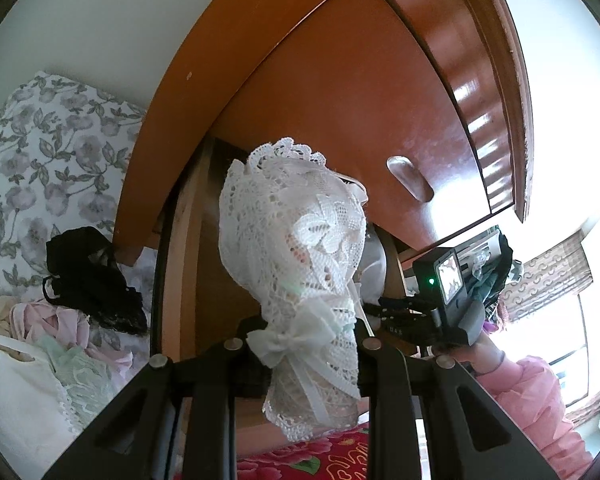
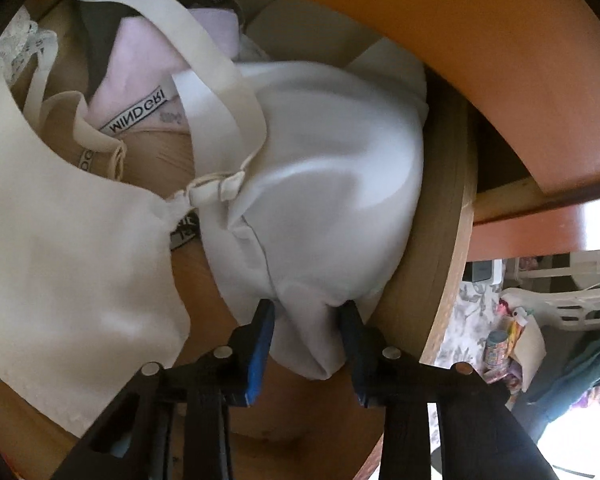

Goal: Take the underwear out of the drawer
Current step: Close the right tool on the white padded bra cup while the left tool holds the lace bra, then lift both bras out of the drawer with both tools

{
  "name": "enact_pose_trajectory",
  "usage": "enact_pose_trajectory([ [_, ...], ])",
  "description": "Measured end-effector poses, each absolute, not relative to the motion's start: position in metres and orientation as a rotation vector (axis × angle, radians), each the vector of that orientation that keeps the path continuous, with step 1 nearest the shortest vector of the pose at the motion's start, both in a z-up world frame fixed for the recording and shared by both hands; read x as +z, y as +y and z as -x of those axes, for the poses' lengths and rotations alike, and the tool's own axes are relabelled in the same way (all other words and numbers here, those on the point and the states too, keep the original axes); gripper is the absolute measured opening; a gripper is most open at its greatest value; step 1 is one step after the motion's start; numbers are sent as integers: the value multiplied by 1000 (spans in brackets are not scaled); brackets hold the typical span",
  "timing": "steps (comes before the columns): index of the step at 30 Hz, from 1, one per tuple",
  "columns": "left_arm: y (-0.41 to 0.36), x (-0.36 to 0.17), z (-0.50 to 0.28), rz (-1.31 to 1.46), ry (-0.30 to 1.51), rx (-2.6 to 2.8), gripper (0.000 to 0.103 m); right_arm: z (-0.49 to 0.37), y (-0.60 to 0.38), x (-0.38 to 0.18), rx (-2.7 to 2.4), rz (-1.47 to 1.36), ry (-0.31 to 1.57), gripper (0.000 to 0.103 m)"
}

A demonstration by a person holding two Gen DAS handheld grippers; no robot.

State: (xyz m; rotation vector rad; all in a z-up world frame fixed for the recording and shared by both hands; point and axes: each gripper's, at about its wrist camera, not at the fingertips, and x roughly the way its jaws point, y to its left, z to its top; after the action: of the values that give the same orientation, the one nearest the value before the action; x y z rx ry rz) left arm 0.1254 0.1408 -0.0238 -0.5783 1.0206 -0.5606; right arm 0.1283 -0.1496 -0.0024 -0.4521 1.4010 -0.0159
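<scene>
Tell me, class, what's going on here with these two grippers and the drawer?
A person is emptying underwear from an open wooden drawer using a handheld gripper in each hand. The left gripper is shut on a white lace piece, held up clear of the drawer. The right gripper reaches down into the drawer, its fingers pinching a fold of a white satin bra. Several garments, including a black one, already lie on the floral bed beside the drawer.
</scene>
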Motion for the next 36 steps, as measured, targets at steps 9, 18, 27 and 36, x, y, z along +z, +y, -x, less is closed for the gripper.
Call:
enact_pose_trajectory([
  [9, 138, -24, -123, 592, 1027, -562, 24, -111, -155, 22, 33, 342, 1272, 6],
  [18, 140, -18, -121, 609, 1019, -535, 24, -80, -157, 79, 155, 95, 1086, 5],
  [27, 140, 5, -112, 612, 962, -531, 24, -52, -158, 125, 216, 43, 938, 5],
  [36, 140, 35, -101, 606, 877, -554, 24, -33, -157, 143, 260, -3, 831, 5],
])
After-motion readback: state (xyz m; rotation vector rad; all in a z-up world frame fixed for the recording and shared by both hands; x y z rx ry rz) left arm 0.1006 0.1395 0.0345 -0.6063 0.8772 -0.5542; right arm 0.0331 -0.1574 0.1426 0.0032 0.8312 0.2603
